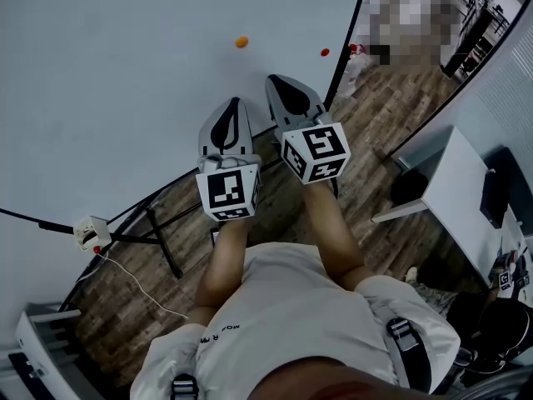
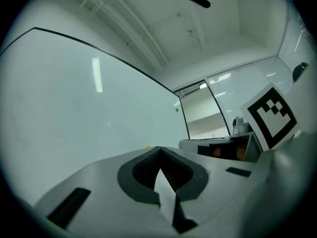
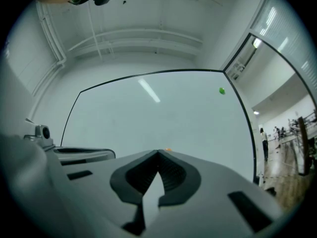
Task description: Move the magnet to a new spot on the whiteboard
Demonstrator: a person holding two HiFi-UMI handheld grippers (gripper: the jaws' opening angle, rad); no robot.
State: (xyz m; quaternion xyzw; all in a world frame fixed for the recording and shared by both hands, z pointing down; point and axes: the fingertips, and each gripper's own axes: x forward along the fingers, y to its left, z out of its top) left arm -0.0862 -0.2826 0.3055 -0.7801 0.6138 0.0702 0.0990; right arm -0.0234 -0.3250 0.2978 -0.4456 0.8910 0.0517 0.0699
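Whiteboard (image 1: 125, 73) is taking up the left and far part of the head view, standing on a dark frame over the wood floor (image 1: 125, 298). Left gripper (image 1: 234, 101) is pointing at the board with its jaws together and nothing between them. Its tips are sitting close to the board, but I can't tell if they're touching it.

Orange magnet (image 1: 241, 42) is sticking to the whiteboard just beyond both grippers' tips, roughly between them and apart from both. In both gripper views it's only peeking over the closed tips.

Right gripper (image 1: 275, 80) is sitting just right of the left one, tip a bit farther in. Its jaws are together too, and empty.

Red magnet (image 1: 325, 52) is sitting right of the orange one, near the board's right edge. Green magnet (image 3: 221, 90) is showing higher up by that same edge in the right gripper view. White surface (image 1: 450, 182) is standing well off to the right.
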